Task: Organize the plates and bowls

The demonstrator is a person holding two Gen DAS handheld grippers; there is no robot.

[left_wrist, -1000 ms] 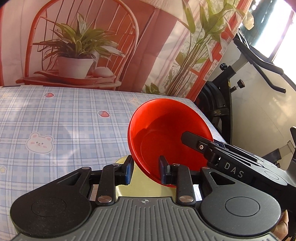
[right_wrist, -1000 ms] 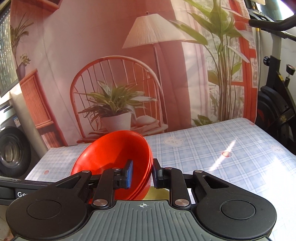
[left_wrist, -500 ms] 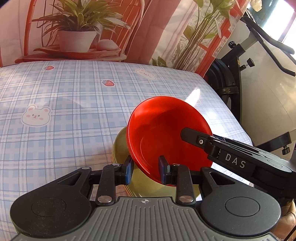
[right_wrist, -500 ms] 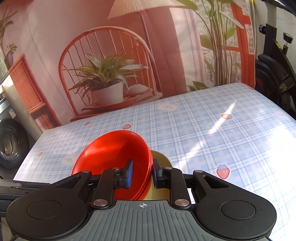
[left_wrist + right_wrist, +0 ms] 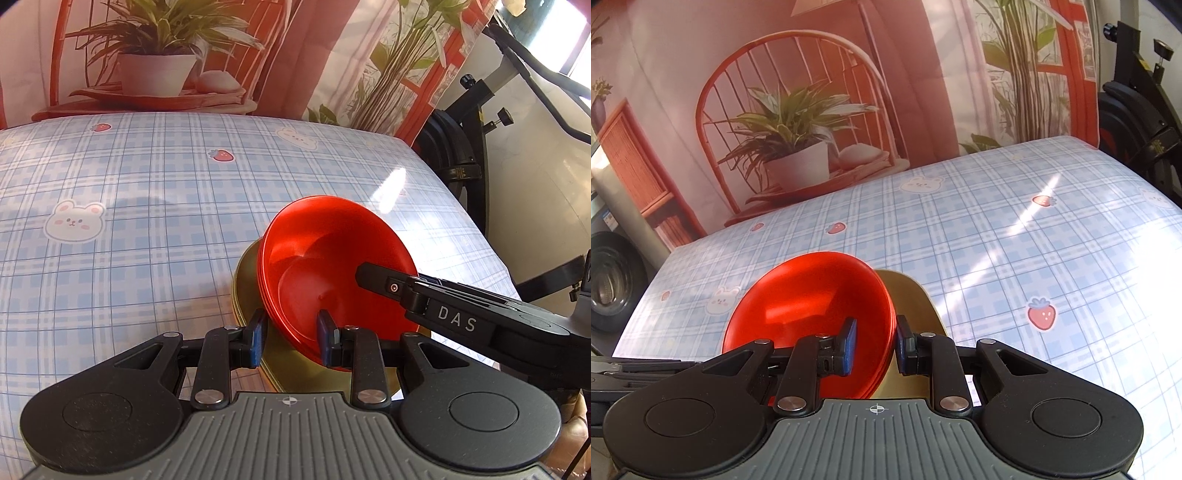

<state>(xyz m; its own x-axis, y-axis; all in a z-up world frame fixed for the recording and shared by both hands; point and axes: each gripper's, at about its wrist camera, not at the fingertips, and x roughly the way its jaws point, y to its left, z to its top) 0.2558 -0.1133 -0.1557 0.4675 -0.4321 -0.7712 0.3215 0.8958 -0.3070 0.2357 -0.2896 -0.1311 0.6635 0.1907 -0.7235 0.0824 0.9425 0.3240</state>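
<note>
We see the checked tablecloth (image 5: 147, 206) lying bare across the left and upper middle of the left wrist frame, and across the right half of the right wrist frame, so there is open passage there. The tilted red bowls (image 5: 332, 273) and gold plates (image 5: 247, 280) block the lower centre. The right gripper (image 5: 388, 284) crosses the lower right. An exercise bike (image 5: 480, 122) crowds the table's right edge; the printed backdrop (image 5: 812, 92) closes off the far edge.

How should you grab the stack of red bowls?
Grip the red bowls by their thin rim, one side each. The stack is tilted and wide, so the left gripper and right gripper each pinch an opposite edge, above the gold plates.
</note>
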